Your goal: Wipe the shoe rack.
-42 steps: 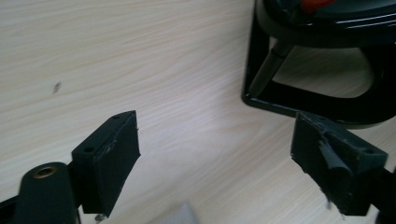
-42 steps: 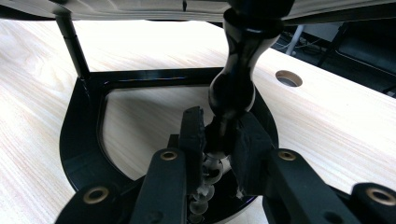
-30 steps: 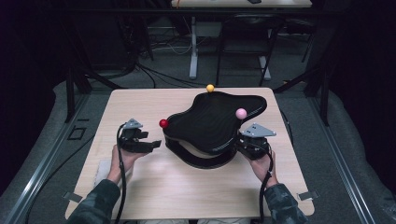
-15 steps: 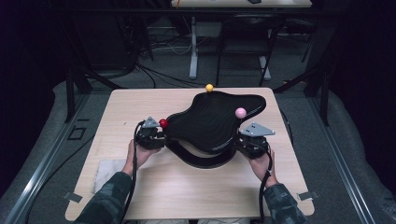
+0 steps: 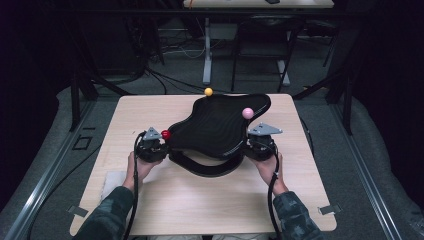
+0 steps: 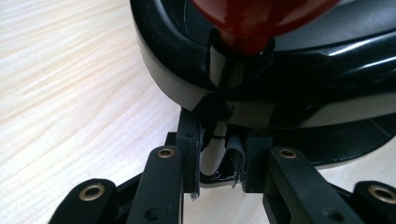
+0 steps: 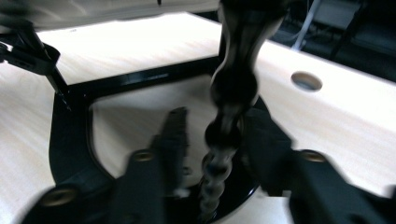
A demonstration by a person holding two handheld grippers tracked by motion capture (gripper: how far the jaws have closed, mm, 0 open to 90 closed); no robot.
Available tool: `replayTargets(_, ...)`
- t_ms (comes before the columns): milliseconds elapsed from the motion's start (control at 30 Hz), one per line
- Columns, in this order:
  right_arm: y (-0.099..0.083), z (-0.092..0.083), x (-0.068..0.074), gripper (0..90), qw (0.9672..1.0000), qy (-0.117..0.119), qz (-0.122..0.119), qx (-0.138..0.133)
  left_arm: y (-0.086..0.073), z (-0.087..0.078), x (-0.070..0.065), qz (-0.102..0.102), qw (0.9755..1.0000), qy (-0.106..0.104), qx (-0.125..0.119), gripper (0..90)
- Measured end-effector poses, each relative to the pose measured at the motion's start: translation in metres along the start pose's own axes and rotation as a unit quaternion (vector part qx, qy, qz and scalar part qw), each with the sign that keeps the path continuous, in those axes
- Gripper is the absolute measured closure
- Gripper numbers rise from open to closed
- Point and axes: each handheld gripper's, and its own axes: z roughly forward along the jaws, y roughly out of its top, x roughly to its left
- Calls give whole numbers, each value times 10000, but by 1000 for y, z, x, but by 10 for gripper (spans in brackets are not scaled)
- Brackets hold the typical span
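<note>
Evidently the person is working on the black wavy board (image 5: pixel 216 127) that is sitting on its curved black base (image 5: pixel 205 166) in the middle of the tabletop (image 5: pixel 150 200), taking hold of the support posts beneath its rim, one from each side. The left gripper (image 5: pixel 159 145) is tucked in under the red ball (image 5: pixel 166 134); its fingers (image 6: pixel 189 140) have just been closing and are now pinching the pale post (image 6: pixel 210 151) below that ball. The right gripper (image 5: pixel 252 146) is sitting under the pink ball (image 5: pixel 247 113); its fingers (image 7: pixel 173 128) have just been opening and are standing apart on either side of a dark knobbly post (image 7: pixel 231 107), not gripping it as far as I can tell.

Next, I'd guess, the right side needs re-seating on its post before any lift or tilt.

A yellow ball (image 5: pixel 208 91) is perched on the far rim and could roll. Nothing else is crowding the board; chair legs and cables are lying well behind.
</note>
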Motion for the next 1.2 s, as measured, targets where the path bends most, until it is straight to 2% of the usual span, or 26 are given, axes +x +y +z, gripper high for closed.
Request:
replayTargets(67, -4, -8, 1, 383, 9998, -137, 78, 84, 0, -1, 2, -78, 10000, -45, -13, 687)
replayTargets(100, -5, -12, 1, 338, 9998, -146, 100, 93, 1, -1, 2, -85, 9999, -101, -11, 691)
replayTargets(200, -11, -28, 4, 238, 9996, -189, 153, 119, 2, 0, 0, 18, 10000, -33, 31, 730)
replayTargets(233, -13, -34, 6, 221, 9997, -137, 182, 92, 2, -1, 0, 89, 9999, -15, 46, 737)
replayTargets(400, -11, -53, 21, 146, 9998, -45, 187, -6, 1, -3, -5, 123, 9999, 22, 55, 745)
replayTargets(667, -4, -77, 61, 83, 9997, 214, -18, -146, -6, -9, -18, 109, 9999, 54, 57, 746)
replayTargets(733, -2, -79, 67, 73, 9980, 564, -24, -274, -7, -11, -22, 107, 9999, 67, 65, 747)
replayTargets(800, 1, -82, 77, 72, 9980, 518, -82, -347, -9, -13, -26, 108, 9999, 77, 60, 747)
replayTargets(833, 3, -83, 80, 70, 9988, 375, -84, -305, -9, -13, -26, 108, 9999, 77, 60, 747)
replayTargets(867, 4, -84, 81, 73, 9983, 446, -72, -373, -11, -15, -29, 102, 9999, 78, 49, 747)
replayTargets(900, 5, -85, 83, 76, 9986, 341, -92, -401, -13, -16, -31, 95, 9999, 85, 29, 747)
replayTargets(1000, 8, -84, 81, 90, 9988, 183, -14, -452, -16, -18, -34, 109, 9999, 81, 0, 748)
replayTargets(1100, 10, -79, 77, 70, 9988, 239, 20, -430, -18, -20, -39, 125, 9999, 68, -46, 748)
replayTargets(1200, 10, -79, 76, 69, 9989, 149, -3, -438, -20, -21, -44, 157, 9998, 29, -68, 749)
